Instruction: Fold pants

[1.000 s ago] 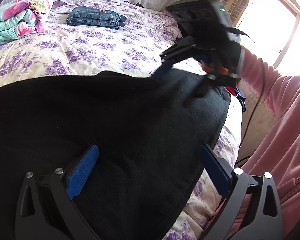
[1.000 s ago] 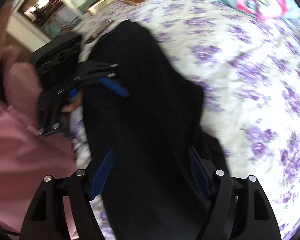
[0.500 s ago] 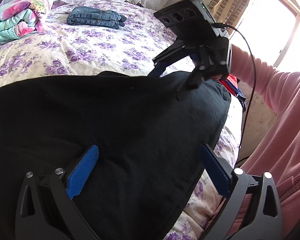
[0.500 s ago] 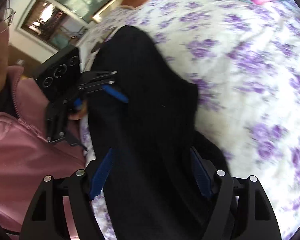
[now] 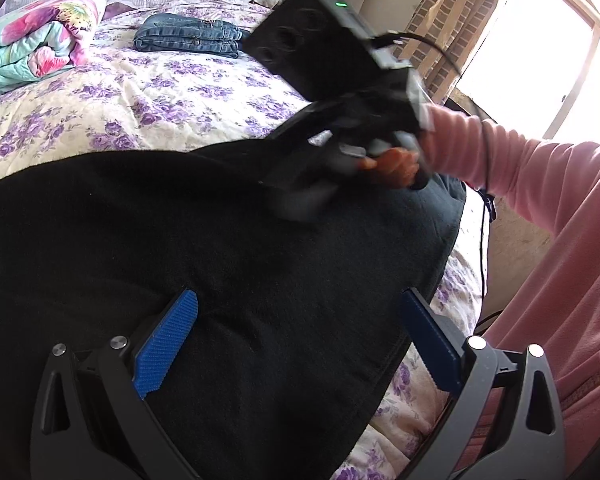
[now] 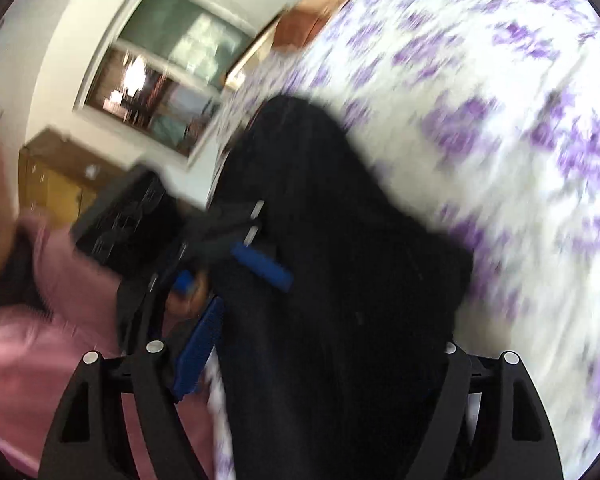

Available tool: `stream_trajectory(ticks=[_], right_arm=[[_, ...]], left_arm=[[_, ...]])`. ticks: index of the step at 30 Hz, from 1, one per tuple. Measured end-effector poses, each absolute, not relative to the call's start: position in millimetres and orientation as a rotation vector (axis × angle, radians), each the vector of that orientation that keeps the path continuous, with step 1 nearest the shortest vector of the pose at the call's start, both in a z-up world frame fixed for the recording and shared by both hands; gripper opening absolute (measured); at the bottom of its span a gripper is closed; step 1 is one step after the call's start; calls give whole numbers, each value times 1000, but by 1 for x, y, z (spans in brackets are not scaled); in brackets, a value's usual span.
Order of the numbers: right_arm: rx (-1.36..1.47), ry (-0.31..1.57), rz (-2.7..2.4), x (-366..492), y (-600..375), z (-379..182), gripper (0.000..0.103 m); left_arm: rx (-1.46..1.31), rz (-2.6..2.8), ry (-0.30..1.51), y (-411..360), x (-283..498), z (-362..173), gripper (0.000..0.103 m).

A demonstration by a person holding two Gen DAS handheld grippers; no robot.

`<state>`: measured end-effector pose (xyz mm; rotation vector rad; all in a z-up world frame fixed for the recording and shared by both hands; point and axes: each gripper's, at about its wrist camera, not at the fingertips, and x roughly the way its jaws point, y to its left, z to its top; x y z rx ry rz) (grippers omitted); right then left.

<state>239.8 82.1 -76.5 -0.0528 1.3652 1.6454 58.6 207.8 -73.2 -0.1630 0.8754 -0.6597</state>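
Straddling the black fleece pants on the purple-flowered bedspread, both my grippers, left and right, have fingers apart; I'd best pinch one edge cleanly, then fold without bunching.

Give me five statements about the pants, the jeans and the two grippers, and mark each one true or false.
1. The black pants lie on a bedspread printed with purple flowers. True.
2. The left gripper has its jaws clamped on the pants. False: the jaws stand wide apart over the cloth.
3. Folded jeans lie at the far end of the bed. True.
4. The quilt is spread flat over the pants. False: it is bunched up at the far left, apart from them.
5. The right gripper is over the jeans. False: it is over the black pants.
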Motion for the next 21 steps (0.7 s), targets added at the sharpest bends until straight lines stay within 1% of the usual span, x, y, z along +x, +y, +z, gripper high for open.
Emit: stream_trajectory(ticks=[2, 3, 4, 5, 6, 7, 9, 10, 11, 12, 13, 14, 17, 19, 21], right_arm=[[63, 1340, 1598, 256, 82, -76, 80], [127, 1327, 1589, 265, 78, -74, 77], [180, 1319, 1584, 274, 74, -73, 68], [183, 1313, 1581, 278, 71, -73, 62], [165, 1313, 1568, 282, 70, -75, 48], [146, 1324, 1557, 284, 69, -78, 36], [134, 1363, 1513, 289, 64, -87, 27], [123, 1370, 1495, 292, 60, -88, 26], [108, 1359, 1470, 291, 58, -85, 26], [85, 1342, 1440, 289, 53, -81, 33], [12, 1272, 1308, 287, 45, -69, 61], [-24, 1209, 1220, 292, 28, -61, 68], [-28, 1083, 1121, 274, 7, -26, 67], [17, 1004, 1174, 246, 3, -7, 63], [24, 954, 1231, 223, 6, -3, 61]], left_arm=[[-166, -658, 875, 208, 59, -73, 98], [-165, -657, 874, 208, 59, -73, 98], [-163, -653, 873, 208, 60, -73, 98], [-162, -648, 872, 208, 60, -73, 98], [-161, -646, 871, 208, 60, -73, 98], [-160, -646, 871, 208, 60, -73, 98], [-154, -640, 872, 207, 59, -73, 98], [-150, -637, 871, 206, 59, -74, 98], [-145, -633, 871, 206, 58, -73, 98], [-143, -631, 870, 206, 58, -73, 98], [-145, -628, 867, 207, 56, -72, 98], [-146, -620, 864, 209, 55, -70, 98], [-93, -561, 828, 217, 45, -51, 98], [-11, -472, 765, 227, 39, -34, 98], [29, -378, 759, 246, 44, -28, 98]])
